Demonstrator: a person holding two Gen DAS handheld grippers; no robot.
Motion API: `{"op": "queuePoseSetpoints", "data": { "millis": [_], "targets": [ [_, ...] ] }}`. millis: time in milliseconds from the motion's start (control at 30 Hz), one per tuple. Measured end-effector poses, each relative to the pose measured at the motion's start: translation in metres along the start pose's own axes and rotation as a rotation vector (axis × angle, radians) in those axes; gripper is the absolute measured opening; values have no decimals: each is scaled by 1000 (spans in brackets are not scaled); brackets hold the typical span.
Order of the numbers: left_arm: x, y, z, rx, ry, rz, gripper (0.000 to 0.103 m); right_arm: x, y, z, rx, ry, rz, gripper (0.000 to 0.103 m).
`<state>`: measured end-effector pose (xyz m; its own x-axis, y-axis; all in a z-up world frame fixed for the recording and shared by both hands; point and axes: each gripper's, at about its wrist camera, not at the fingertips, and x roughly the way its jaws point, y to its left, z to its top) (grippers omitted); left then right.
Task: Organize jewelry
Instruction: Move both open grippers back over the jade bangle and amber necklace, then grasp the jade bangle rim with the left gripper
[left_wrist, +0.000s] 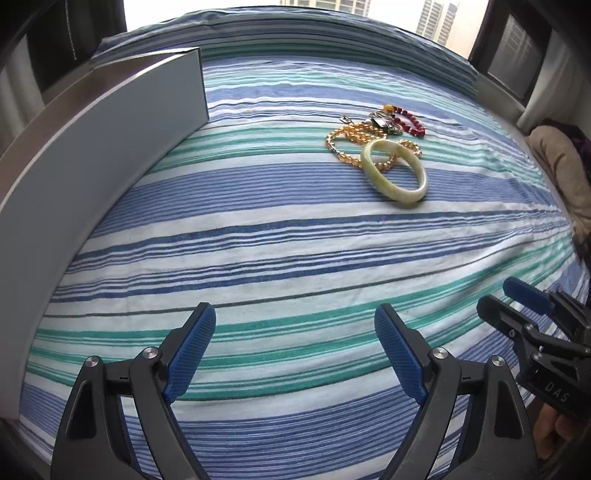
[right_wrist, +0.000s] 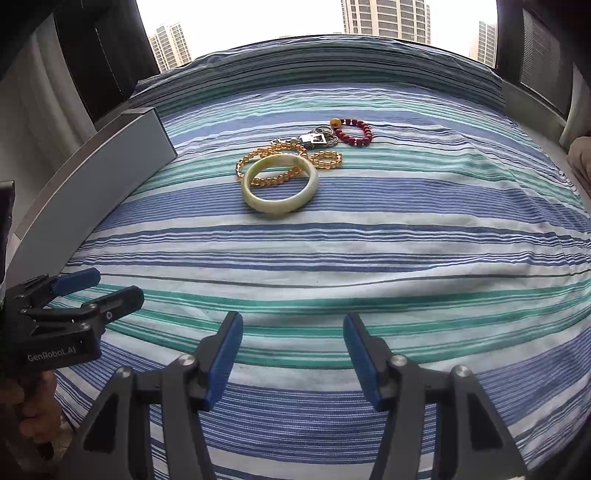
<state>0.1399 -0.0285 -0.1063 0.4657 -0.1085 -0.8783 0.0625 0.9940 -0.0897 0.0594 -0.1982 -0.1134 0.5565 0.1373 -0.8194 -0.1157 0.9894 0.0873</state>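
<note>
Nearest the lens, the left gripper (left_wrist: 295, 314) has its blue-padded jaws spread wide with nothing between them, only striped bedsheet (left_wrist: 258, 229) underneath. The right gripper (right_wrist: 293, 321) also stands parted and empty, its gap narrower than the left one's. Each shows in the other's view: the right gripper at the left gripper's lower right edge, the left gripper at the right gripper's lower left, a hand (right_wrist: 33, 406) partly seen under it. The jewelry lies in one cluster well ahead of both grippers, touched by neither. The pale green bangle (right_wrist: 279, 183) is closest to the tongs, lying flat, overlapping a yellow bead strand (right_wrist: 291, 162) that loops through and behind it. Beyond the strand sits a metal key ring bunch (right_wrist: 317, 139), and just beyond-right of that a red bead bracelet (right_wrist: 356, 131). From the left gripper the cluster is ahead and to the right; from the right gripper, ahead and slightly left. A long grey box (left_wrist: 96, 147) runs along the sheet left of both grippers, apart from the jewelry.
</note>
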Motion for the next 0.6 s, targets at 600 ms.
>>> {"op": "queuePoseSetpoints", "data": {
  "millis": [600],
  "targets": [
    [78, -61, 110, 10, 19, -28, 79, -12, -33, -7, 74, -14, -3, 58]
  ]
}}
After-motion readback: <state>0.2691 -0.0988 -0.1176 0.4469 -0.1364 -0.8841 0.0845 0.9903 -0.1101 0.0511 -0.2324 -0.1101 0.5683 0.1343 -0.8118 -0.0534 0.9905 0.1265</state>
